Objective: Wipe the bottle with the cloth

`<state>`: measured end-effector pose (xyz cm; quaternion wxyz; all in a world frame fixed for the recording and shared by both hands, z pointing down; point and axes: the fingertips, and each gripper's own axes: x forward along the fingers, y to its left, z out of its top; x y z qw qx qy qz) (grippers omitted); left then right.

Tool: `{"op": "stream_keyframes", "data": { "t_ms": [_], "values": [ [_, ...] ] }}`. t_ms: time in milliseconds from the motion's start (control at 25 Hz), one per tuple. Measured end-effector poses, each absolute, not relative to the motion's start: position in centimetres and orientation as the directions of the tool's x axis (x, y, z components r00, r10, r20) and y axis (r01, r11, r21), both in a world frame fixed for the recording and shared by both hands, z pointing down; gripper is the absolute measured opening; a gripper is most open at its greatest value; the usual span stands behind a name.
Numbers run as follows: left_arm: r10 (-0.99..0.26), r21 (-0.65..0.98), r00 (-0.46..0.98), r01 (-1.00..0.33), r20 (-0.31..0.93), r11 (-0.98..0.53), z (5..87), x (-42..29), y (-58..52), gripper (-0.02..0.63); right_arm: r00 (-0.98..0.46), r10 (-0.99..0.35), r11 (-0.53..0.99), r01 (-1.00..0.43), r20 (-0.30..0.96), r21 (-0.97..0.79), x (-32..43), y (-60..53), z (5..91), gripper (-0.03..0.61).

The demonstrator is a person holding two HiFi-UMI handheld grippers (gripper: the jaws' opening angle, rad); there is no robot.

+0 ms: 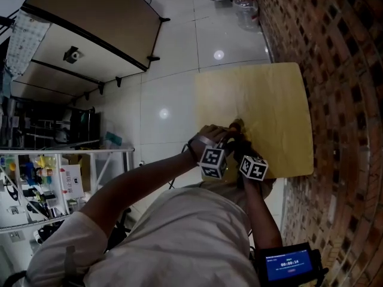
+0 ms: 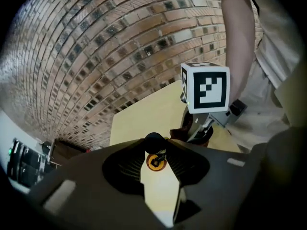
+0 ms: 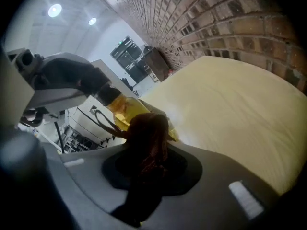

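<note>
The right gripper [image 3: 147, 169] jaws pinch the dark cloth [image 3: 148, 128]; the left gripper [image 2: 155, 149] jaws clamp narrowly on the bottle [image 2: 156, 162].

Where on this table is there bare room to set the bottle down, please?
Most of the table is bare: the stretch from its middle to the brick wall and to the far edge. It is crowded only at the near left corner, where the bottle and cloth are held.

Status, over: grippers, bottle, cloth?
Left gripper shut on bottle top. Right gripper shut on cloth. Cloth beside bottle, contact unconfirmed. Nothing seen in the way.
</note>
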<state>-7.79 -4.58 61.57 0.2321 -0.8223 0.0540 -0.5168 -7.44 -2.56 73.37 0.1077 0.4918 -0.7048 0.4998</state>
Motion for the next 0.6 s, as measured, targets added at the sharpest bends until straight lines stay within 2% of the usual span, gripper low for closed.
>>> {"op": "stream_keyframes", "data": {
  "t_ms": [440, 600],
  "values": [
    [-0.43, -0.427, 0.363, -0.092, 0.827, -0.9, 61.2, -7.6, -5.6, 0.158, -0.386, -0.491, -0.026, -0.89, 0.782, -0.455, -5.5, -4.2, 78.0, 0.083],
    [-0.46, -0.42, 0.309, -0.191, 0.833, -0.887, 61.3, -7.6, -6.1, 0.16, -0.403, -0.466, -0.035, -0.881, 0.788, -0.471, -5.3, -4.5, 78.3, 0.083]
  ]
}}
